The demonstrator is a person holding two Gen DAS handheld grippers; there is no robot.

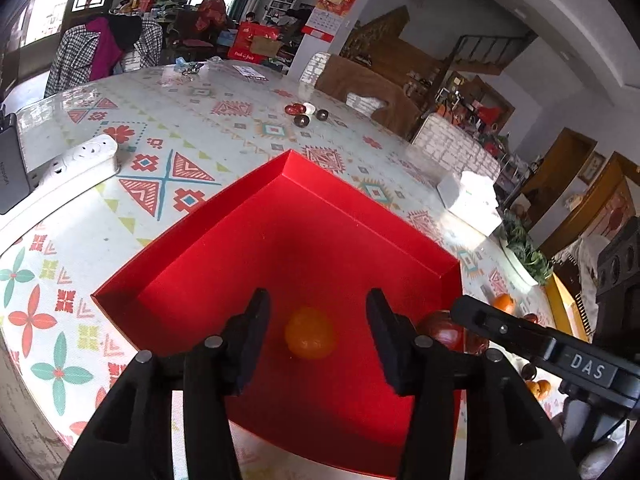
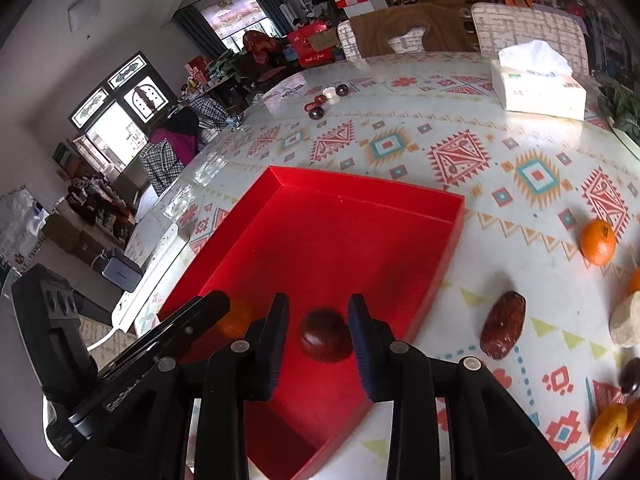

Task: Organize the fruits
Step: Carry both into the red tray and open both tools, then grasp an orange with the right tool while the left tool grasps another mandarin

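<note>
- Left tongs stand wide apart over the near end of the red tray, holding nothing; an orange mandarin lies on the tray floor between and below the fingers, apart from both.
- Right tongs are likewise parted and grip nothing; a dark red fruit sits on the tray floor between the fingers, with a visible gap on each side.
- Both fruits lie in the tray's near end, the mandarin to the left of the dark red fruit; the rest of the tray is bare.
- Outstanding items on the patterned tabletop, right of the tray: a brown date-like fruit just beside the tray wall, an orange further out, another orange at the lower right, a pale rounded item and a dark small fruit near the edge of view.
- Also present, not in play: tissue box, power strip.
- Judged step: two fruits deposited, both tongs released; the task appears early, with most fruit outside the tray.
- Judged next move: lift the right tongs clear of the tray wall and bring them over the brown fruit, fingers straddling its narrow width. Risk: round fruit may roll when nudged.
</note>
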